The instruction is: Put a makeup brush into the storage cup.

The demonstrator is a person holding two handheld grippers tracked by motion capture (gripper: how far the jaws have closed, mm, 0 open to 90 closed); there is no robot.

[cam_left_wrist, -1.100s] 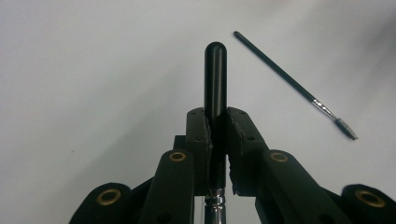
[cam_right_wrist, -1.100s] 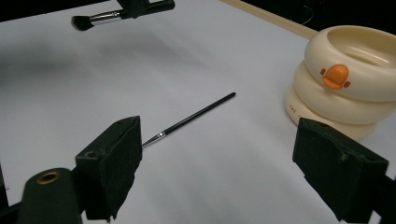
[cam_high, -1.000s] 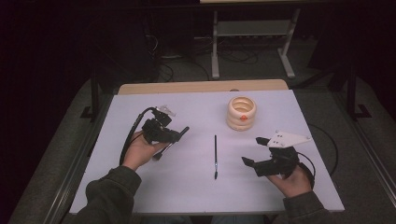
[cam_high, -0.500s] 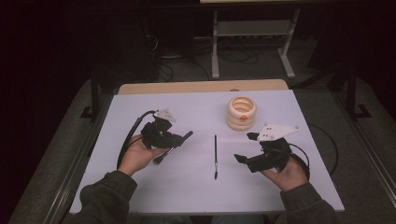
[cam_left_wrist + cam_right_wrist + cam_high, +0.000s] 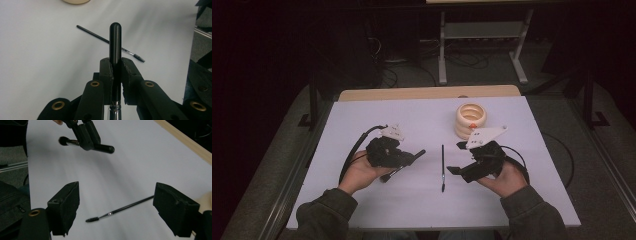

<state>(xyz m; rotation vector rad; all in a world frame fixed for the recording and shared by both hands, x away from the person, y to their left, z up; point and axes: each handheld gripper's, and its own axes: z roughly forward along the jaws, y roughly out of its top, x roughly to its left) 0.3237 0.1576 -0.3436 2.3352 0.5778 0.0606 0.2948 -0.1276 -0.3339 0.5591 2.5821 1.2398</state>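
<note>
Right gripper [image 5: 454, 170] has been closing in on the thin wand [image 5: 442, 167], jaws wide apart.
Left gripper [image 5: 116, 75] is clamping the makeup brush [image 5: 115, 45]; the wand, lying between both hands, looks light, stiff, best pinched mid-stem.

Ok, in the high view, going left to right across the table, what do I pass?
Left gripper shut on the black-handled brush → thin spoolie wand lying on the white table → right gripper, jaws open. The cream ring holder stands farther back.
</note>
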